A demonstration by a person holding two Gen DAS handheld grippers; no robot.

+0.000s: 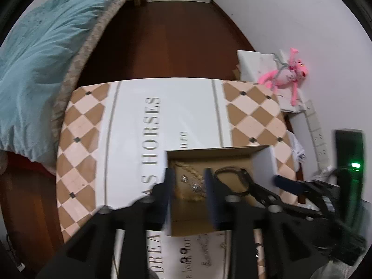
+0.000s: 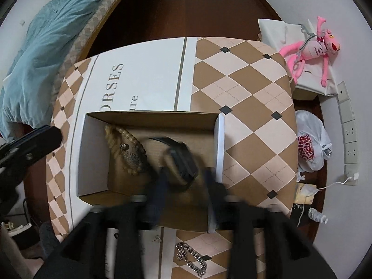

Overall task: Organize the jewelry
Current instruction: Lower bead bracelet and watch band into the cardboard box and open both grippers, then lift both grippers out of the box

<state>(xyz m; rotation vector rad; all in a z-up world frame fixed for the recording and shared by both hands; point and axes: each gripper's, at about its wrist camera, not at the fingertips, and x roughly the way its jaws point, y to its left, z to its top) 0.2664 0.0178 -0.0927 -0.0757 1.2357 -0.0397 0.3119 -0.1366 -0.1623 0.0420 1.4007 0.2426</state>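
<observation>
Open tongs (image 2: 186, 181) over boxed watch (image 2: 182, 162)

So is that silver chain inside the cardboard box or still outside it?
Outside. The silver chain lies on the checkered table, in front of the cardboard box, whose near wall stands between them.

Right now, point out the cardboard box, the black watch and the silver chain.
cardboard box (image 2: 148, 117): right wrist view, far wall's top edge.
black watch (image 2: 183, 162): right wrist view, on its blurred case, inside the box.
silver chain (image 2: 193, 261): right wrist view, mid-links, on the patterned surface outside the box.
</observation>
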